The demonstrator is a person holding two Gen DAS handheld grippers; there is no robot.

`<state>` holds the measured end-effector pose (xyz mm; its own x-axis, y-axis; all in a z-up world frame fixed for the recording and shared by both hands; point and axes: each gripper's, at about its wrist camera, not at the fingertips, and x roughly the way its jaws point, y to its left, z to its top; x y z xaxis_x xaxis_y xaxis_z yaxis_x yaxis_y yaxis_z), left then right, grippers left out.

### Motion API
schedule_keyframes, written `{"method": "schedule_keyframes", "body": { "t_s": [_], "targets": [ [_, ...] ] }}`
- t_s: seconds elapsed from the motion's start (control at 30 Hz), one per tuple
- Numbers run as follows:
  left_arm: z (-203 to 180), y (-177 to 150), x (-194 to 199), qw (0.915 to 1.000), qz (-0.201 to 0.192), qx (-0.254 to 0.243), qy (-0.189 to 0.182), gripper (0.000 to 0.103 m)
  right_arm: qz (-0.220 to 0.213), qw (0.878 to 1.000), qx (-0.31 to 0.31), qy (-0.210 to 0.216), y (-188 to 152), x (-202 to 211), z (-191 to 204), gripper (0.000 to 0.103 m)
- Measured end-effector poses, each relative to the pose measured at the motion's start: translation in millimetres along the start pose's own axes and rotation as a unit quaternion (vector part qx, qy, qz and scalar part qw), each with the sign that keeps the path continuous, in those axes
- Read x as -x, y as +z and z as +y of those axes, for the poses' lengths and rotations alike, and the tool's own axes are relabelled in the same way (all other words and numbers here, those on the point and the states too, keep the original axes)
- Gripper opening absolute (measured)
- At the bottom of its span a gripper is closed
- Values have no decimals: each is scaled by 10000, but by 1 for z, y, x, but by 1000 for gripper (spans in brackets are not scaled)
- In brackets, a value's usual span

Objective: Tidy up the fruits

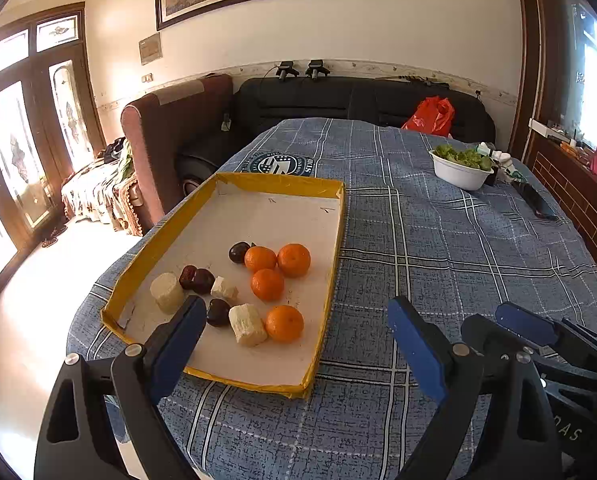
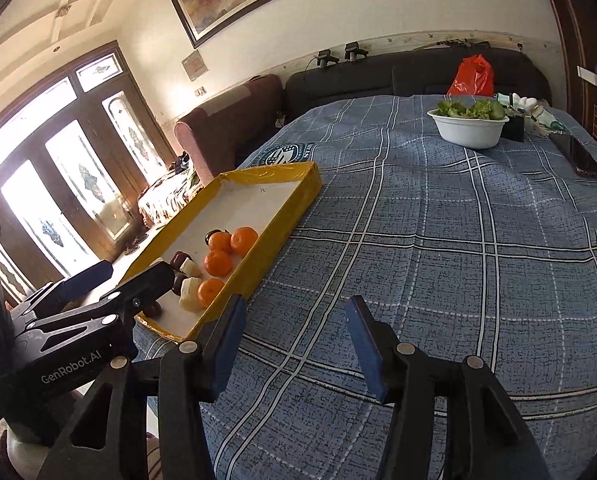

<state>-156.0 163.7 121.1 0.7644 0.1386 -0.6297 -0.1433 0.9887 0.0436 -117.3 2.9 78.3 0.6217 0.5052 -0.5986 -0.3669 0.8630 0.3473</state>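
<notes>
Four bright oranges are sitting in the near half of the yellow-rimmed tray, three clustered together and touching, the fourth lying a little nearer the camera beside a pale cylinder chunk. Dark glossy fruits, reddish brown to almost black, are lying scattered to the left of the oranges, mixed with more pale cream chunks, one stubby and round, one small and blocky. The tray's white floor is lying bare toward its far end. The tray is resting on the blue plaid cloth near the table's left edge. The left gripper is hovering over the tray's near end with its blue-padded jaws spread wide and nothing between them, one finger over the dark fruit, the other over the cloth. The right gripper is hanging just right of the tray over bare cloth, jaws likewise wide apart and holding nothing. Far across the table a white bowl of leafy greens is standing, with a red bag behind it on the dark sofa.
</notes>
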Motion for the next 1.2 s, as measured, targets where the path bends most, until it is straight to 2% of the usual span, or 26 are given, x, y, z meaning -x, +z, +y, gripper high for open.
{"method": "schedule_keyframes", "body": {
  "t_s": [0.73, 0.87, 0.93, 1.0, 1.1, 1.17, 1.2],
  "targets": [
    [21, -1, 47, 9960, -795, 371, 182, 92, -462, 9973, 528, -202, 1, 29, 38, 64],
    [26, -2, 66, 9902, -1259, 430, 423, 93, -494, 9969, 571, -207, 0, 31, 41, 64],
    [27, -1, 78, 9854, -1543, 416, 591, 97, -510, 9967, 594, -207, 0, 32, 43, 64],
    [27, 0, 94, 9766, -1929, 417, 857, 102, -539, 9964, 630, -197, 0, 34, 45, 64],
    [27, 0, 114, 9642, -2360, 405, 1144, 103, -598, 9954, 724, -183, -2, 37, 52, 65],
    [28, 0, 120, 9627, -2413, 389, 1162, 103, -615, 9948, 800, -165, -4, 38, 58, 67],
    [28, -1, 118, 9669, -2284, 343, 1084, 103, -606, 9946, 835, -140, -5, 38, 60, 67]
  ]
}}
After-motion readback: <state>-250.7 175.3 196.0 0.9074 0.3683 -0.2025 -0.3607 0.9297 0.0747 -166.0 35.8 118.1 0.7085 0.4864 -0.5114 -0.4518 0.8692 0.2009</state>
